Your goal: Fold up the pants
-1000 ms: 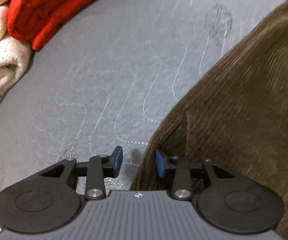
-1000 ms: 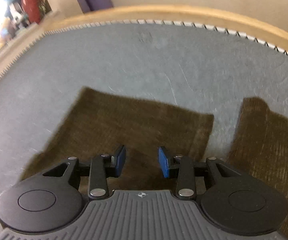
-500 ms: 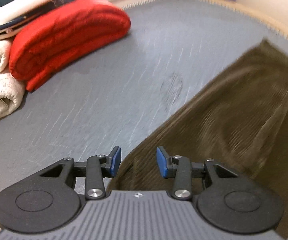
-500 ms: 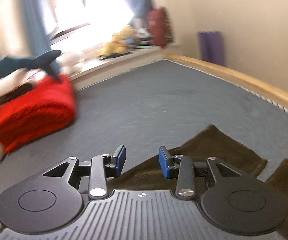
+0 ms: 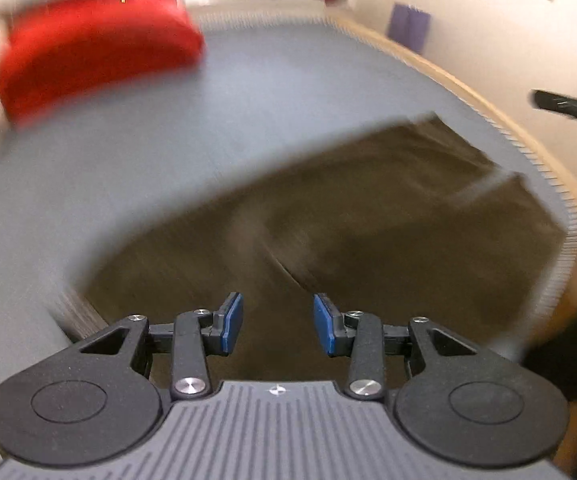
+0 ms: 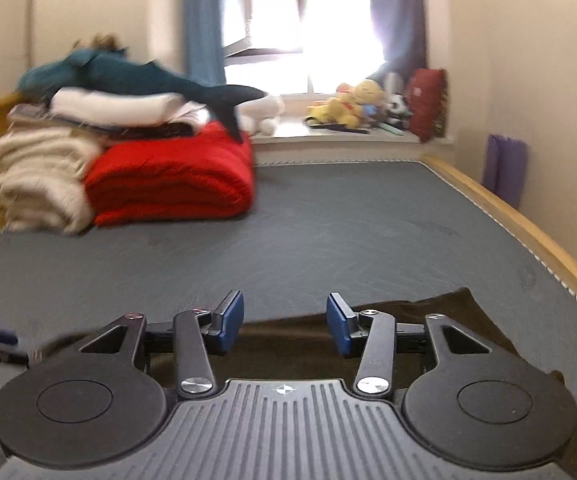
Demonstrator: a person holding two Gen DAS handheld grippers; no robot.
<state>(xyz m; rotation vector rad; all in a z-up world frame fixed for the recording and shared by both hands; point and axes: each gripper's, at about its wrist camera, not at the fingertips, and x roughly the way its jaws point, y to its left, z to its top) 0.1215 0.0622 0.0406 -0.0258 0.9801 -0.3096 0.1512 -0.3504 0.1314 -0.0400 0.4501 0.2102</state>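
Brown corduroy pants (image 5: 368,216) lie flat on the grey mattress (image 5: 168,140), both legs running away toward the right bed edge. My left gripper (image 5: 278,324) is open and empty, held above the pants near their near end. In the right wrist view the pants (image 6: 428,320) show just below and beyond my right gripper (image 6: 284,326), which is open and empty above them. The left wrist view is motion-blurred.
A folded red blanket (image 6: 172,180) with cream blankets (image 6: 36,176) and a plush shark (image 6: 128,76) is stacked at the far left of the mattress. A wooden bed rail (image 6: 528,224) runs along the right side. Stuffed toys (image 6: 352,104) sit on the windowsill.
Both grippers have lifted and tilted up from the pants, staying open. The views now take in the whole bed and the room beyond it.
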